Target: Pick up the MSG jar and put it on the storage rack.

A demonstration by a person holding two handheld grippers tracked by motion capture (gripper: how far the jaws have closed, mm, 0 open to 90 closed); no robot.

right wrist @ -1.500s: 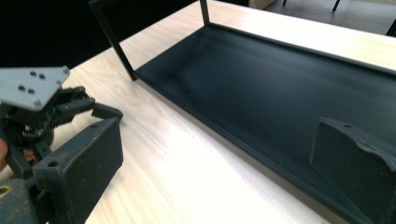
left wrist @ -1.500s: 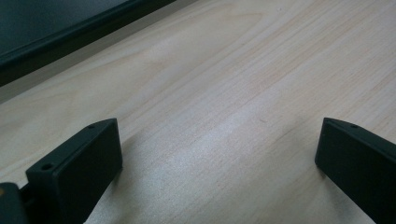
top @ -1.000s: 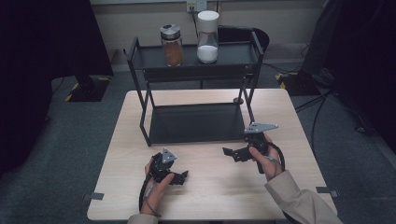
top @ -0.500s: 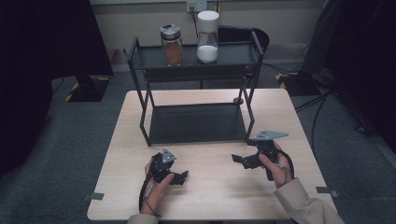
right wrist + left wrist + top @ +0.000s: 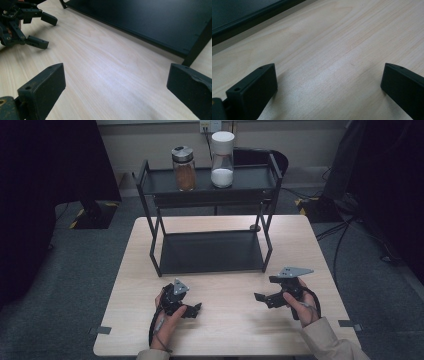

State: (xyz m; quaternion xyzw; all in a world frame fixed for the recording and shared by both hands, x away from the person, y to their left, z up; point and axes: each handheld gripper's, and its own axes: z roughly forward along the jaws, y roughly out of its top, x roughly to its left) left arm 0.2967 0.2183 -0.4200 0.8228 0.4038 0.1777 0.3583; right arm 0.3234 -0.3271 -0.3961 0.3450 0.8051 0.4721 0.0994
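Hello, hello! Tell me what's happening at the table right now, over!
Left tool open, right tool open, both low over the table, holding nothing. Brown jar and white jar upright on the rack's top shelf. Nothing between.

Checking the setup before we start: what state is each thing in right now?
Left gripper: open, empty, low over the table.
Right gripper: open, empty.
Brown jar: upright, lid on, top shelf.
White jar: upright, lid on, beside it.
Rack: upright, lower shelf bare.

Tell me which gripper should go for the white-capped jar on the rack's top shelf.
Right, probably. The right gripper lies nearer the white-capped jar, which stands right of the brown jar. Both grippers are open and empty.
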